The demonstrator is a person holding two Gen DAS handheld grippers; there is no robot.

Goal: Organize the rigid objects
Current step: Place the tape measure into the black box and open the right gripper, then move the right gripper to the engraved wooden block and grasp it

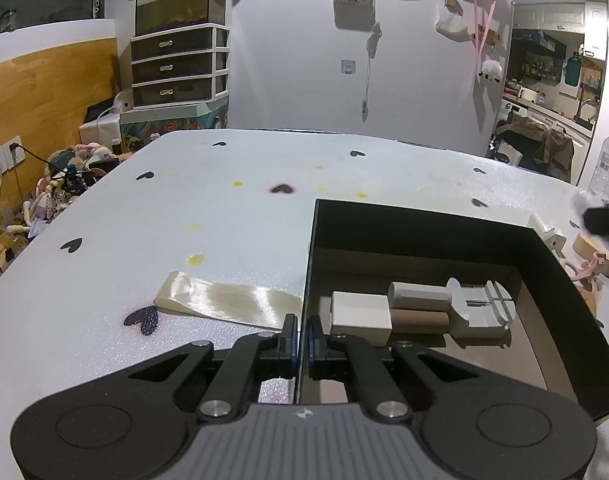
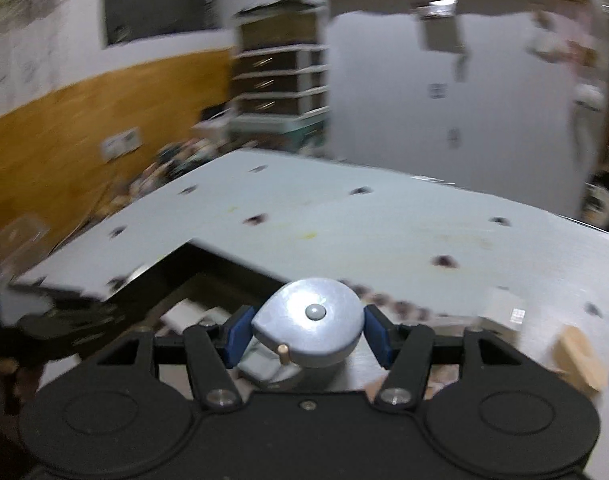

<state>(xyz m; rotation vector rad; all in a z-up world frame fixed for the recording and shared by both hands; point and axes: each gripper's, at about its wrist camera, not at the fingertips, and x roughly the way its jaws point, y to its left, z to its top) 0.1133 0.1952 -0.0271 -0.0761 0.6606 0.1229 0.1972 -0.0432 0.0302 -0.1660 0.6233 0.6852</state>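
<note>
1. We see the left gripper (image 1: 301, 336) pinched on the left wall of a black box (image 1: 424, 220), one finger outside and one inside, with only the thin wall between the pads.
2. Inside the box lie a white block (image 1: 360, 314), a grey cylinder (image 1: 418, 297) above a tan cylinder (image 1: 418, 321), and a grey ridged tool (image 1: 482, 307) — all packed close together near the front wall.
3. A cream ribbon (image 1: 224, 300) lies flat on the white table (image 1: 184, 208), just left of the box and reaching its wall.
4. The right gripper (image 2: 307, 330) has its blue pads pressed against both sides of a grey teardrop-shaped tape measure (image 2: 308, 320) — held above the table (image 2: 384, 220), near the box's (image 2: 176, 264) right edge.
5. The right wrist view is motion-blurred, so we cannot tell what lies under the tape measure.
6. A wooden block (image 2: 580, 356) sits on the table to the right.
</note>
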